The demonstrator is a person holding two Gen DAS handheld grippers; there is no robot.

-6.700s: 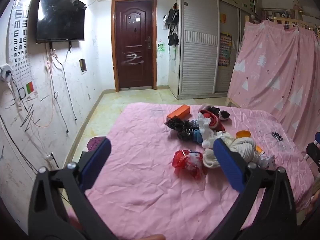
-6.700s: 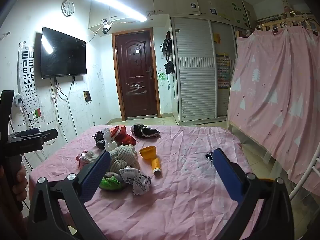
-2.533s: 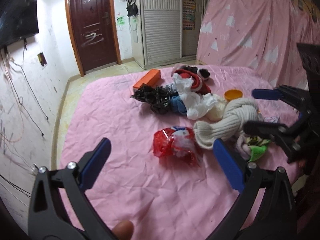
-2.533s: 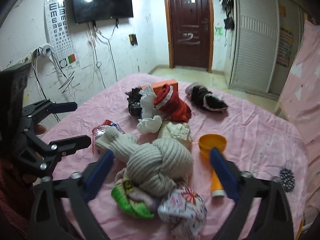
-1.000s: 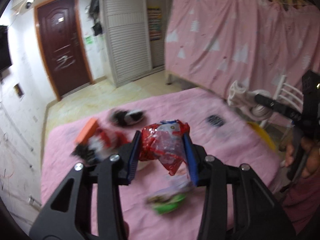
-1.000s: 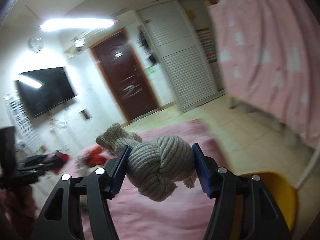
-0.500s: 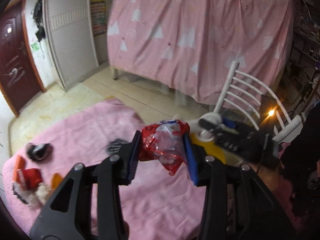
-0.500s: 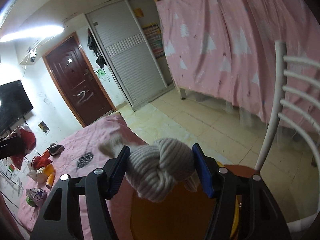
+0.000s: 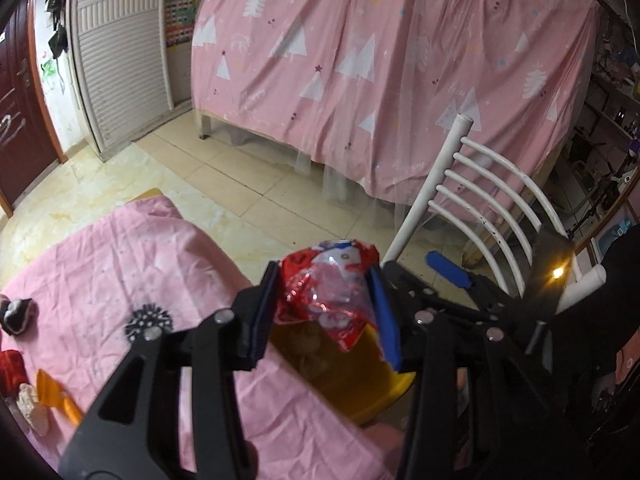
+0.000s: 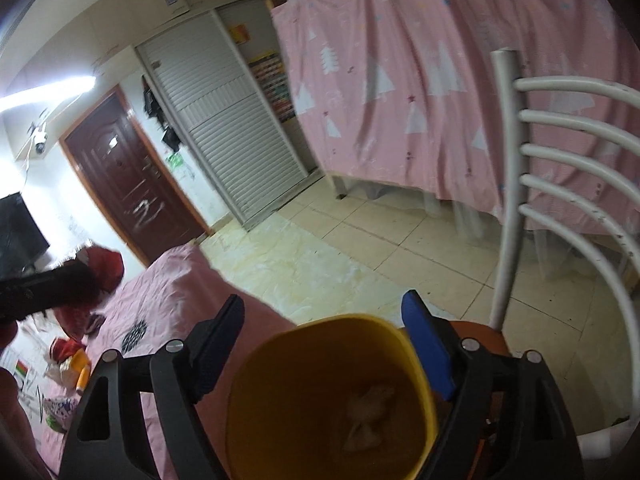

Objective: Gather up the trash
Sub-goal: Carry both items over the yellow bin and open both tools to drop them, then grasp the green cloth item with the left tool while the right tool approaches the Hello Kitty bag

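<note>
My left gripper [image 9: 326,312] is shut on a crumpled red and clear plastic wrapper [image 9: 328,292] and holds it above a yellow bin [image 9: 360,380]. My right gripper [image 10: 324,344] is open and empty right over the same yellow bin [image 10: 280,344]. The beige knotted knit item [image 10: 368,412] lies at the bin's bottom. The right gripper also shows in the left wrist view [image 9: 446,270], beyond the wrapper. The left gripper with the red wrapper [image 10: 102,266] shows at the left of the right wrist view.
The bin stands by the pink bed's [image 9: 120,264] corner, in front of a white slatted chair [image 9: 472,188]. More clutter lies on the bed: an orange item [image 9: 52,396], a black hair tie [image 9: 148,322], red cloth [image 9: 10,366]. A pink curtain [image 9: 380,60] hangs behind.
My right gripper has opened and the knit item has dropped into the yellow bin. My left gripper has carried the red wrapper closer, over the bin.
</note>
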